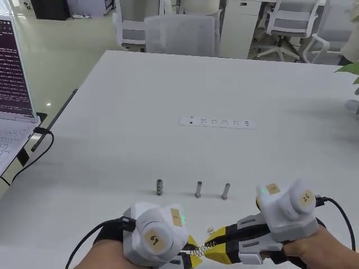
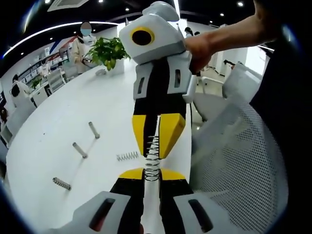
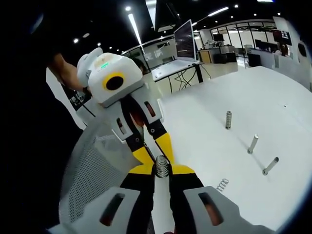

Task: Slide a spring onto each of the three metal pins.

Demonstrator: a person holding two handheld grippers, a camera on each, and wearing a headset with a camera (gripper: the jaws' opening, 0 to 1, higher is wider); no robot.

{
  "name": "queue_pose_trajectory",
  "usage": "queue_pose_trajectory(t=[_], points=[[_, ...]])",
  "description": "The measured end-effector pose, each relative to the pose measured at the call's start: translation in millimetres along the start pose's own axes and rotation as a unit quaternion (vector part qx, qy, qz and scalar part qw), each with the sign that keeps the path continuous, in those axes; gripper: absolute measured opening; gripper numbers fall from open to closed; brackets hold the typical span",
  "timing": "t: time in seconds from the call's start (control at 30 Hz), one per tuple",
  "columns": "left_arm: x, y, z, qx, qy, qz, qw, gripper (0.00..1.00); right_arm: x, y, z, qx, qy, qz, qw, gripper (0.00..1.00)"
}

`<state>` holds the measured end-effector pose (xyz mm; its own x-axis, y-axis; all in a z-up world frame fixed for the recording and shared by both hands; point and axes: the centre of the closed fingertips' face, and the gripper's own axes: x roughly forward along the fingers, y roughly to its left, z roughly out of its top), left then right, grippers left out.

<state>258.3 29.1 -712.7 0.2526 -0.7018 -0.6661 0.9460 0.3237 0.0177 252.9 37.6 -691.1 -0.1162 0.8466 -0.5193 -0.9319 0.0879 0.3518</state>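
Observation:
Three short metal pins stand in a row on the white table. The left pin [image 1: 159, 188] carries a spring; the middle pin [image 1: 198, 189] and the right pin [image 1: 225, 191] are bare. Near the front edge my left gripper [image 1: 193, 255] and right gripper [image 1: 208, 249] point tip to tip. Both are shut on one spring [image 2: 152, 156], which is stretched between them. In the right gripper view this spring [image 3: 162, 166] shows end-on between my jaws. A loose spring [image 1: 210, 230] lies on the table just beyond the tips; it also shows as the loose spring [image 2: 127, 156].
A flush power strip [image 1: 217, 122] sits mid-table beyond the pins. A laptop [image 1: 11, 101] and its black cable [image 1: 42, 145] are at the left edge. Office chairs [image 1: 179, 33] stand behind the table. A potted plant [image 2: 108, 51] is at the far right end.

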Motion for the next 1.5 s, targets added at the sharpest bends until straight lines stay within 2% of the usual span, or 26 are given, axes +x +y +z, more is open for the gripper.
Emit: queue_pose_trajectory(t=[0.57, 0.83, 1.17, 1.37, 1.5], points=[[1.8, 3.0, 7.7, -0.025, -0.027, 0.007, 0.9993, 0.03, -1.7, -1.1, 8.3, -0.015, 0.009, -0.002, 0.9998, 0.08], [1.0, -0.6, 4.7, -0.021, -0.026, 0.002, 0.9994, 0.02, 1.1, 2.1, 6.7, -0.022, 0.016, 0.003, 0.9996, 0.08], [2.0, -0.8, 7.0, -0.012, -0.034, 0.003, 0.9994, 0.02, 0.2, 3.9, -0.4, -0.07, 0.07, 0.007, 0.9951, 0.1], [3.1, -0.9, 13.4, -0.024, -0.069, 0.002, 0.9973, 0.02, -1.8, 1.9, 4.5, -0.097, 0.091, 0.005, 0.9911, 0.11], [3.7, -0.5, 17.2, -0.032, -0.094, 0.004, 0.995, 0.02, -2.0, 1.7, 4.9, -0.122, 0.117, 0.008, 0.9855, 0.11]])
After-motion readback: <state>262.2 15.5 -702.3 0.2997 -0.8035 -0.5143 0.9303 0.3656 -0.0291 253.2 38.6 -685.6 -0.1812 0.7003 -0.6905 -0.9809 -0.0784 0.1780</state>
